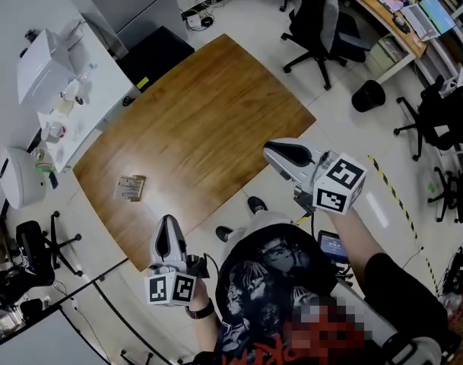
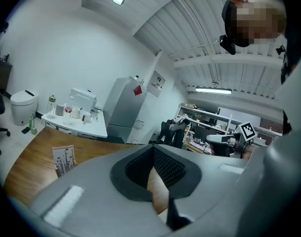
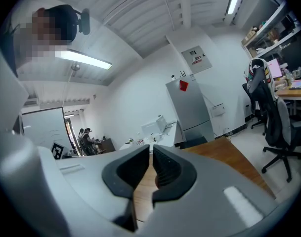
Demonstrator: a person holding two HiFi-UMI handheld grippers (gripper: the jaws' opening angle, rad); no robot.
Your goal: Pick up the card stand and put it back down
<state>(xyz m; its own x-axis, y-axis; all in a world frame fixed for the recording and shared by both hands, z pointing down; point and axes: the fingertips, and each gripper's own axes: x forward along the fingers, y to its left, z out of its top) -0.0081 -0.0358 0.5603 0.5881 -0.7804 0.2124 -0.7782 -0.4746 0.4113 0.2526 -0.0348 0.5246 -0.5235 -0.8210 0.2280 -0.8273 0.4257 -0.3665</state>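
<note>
Card stand [image 1: 130, 188] sits near the wooden table's [image 1: 208, 112] left edge, close to a cluttered white counter [image 1: 79, 90]. Left gripper [image 1: 168, 226] and right gripper [image 1: 275, 152] hover at the near edge, well apart from it, jaws together and empty.

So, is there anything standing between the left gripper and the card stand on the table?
Nothing visible does. In the head view only bare wooden table lies between the left gripper and the card stand, which stands alone near the table's left edge. The gripper's jaws are together and hold nothing.
</note>
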